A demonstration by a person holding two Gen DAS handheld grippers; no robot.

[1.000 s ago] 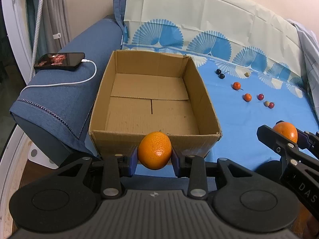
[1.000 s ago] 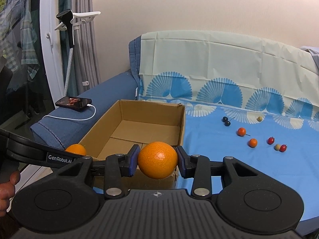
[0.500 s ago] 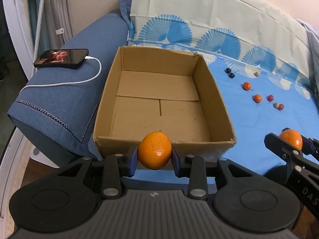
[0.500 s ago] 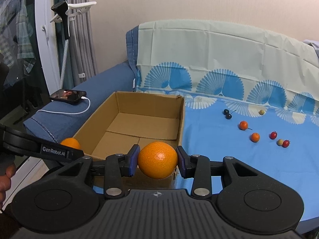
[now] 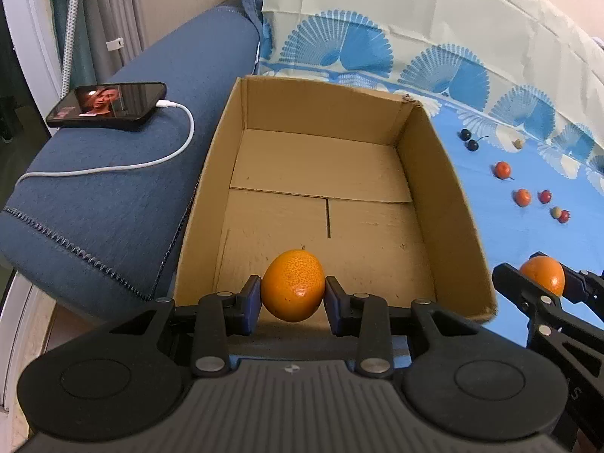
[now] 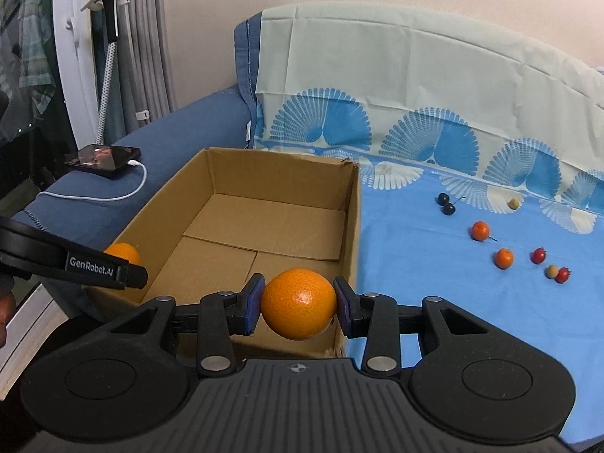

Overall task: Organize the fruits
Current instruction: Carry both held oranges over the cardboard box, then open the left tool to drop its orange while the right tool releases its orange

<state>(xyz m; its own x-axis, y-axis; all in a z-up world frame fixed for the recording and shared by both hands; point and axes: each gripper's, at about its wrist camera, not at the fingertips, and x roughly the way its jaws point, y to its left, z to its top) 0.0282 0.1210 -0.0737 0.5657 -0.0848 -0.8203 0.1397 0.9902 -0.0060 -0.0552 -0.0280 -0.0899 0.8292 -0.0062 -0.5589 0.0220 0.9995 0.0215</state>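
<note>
The left gripper (image 5: pixel 293 299) was squeezed tight on an orange (image 5: pixel 293 285), with a blue pad touching each side. The right gripper (image 6: pixel 298 306) held a second orange (image 6: pixel 298 304) the same way. Right in front of both grippers sat the cardboard box (image 5: pixel 445 196), and it had no fruit in it. The left orange hung just over the near edge of the box. The right orange hung by the box's near right corner.

So the job looked only started: two oranges were picked up, but none was dropped in yet. Farther ahead and to the right of the grippers, small fruits (image 6: pixel 504 258) lay on the blue cloth (image 6: pixel 415 264). There were little orange, red, dark and pale ones. They likely had to be sorted too.
</note>
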